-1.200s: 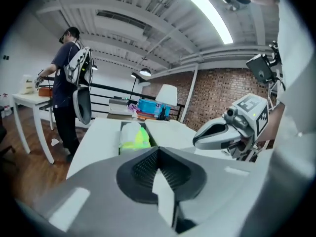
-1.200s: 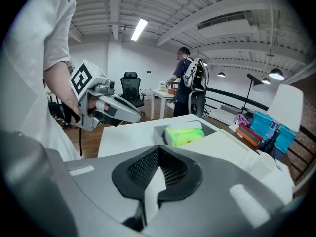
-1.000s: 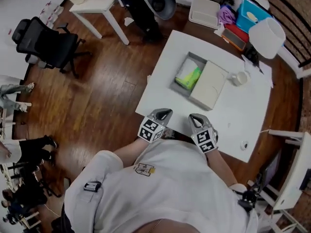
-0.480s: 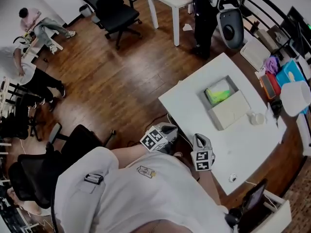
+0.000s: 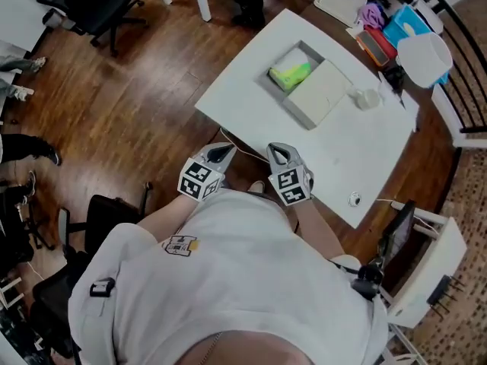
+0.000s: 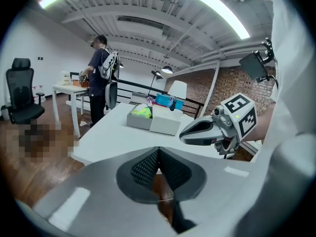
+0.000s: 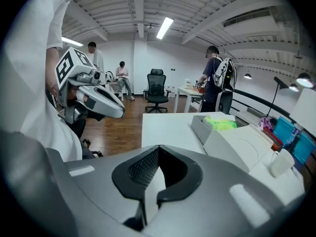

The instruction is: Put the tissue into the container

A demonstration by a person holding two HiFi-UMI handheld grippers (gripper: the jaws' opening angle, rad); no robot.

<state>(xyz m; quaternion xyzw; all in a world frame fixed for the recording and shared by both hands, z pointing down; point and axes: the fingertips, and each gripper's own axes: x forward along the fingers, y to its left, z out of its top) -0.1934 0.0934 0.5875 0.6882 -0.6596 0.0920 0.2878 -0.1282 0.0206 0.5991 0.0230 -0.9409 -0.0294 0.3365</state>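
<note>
Well, not much has changed on the table [image 5: 251,90], and that tells me a lot. My head has swung about, so the table sits in a new spot in my view each time. But the things on it lie just as they did a moment ago. The green tissue pack [image 5: 292,73] is inside the grey container [image 5: 274,87], over at the far side of the table, the same as before. A white box [image 5: 318,93] sits touching the container on one side, and a small cup [image 5: 367,98] stands near that. My left gripper [image 5: 220,153] and my right gripper [image 5: 278,151] are both pulled in close to my chest, by the near edge of the table and well apart from the container. They have stayed side by side like that. Both pairs of jaws are pressed tight together with nothing between them, so I am not carrying anything. I think my job is done, because the tissue is already where it should be and my grippers are away from it. I cannot see any other loose tissue on the table that needs to go in. If I am right, all I have to do is keep my grippers back so I don't bump the container.
</note>
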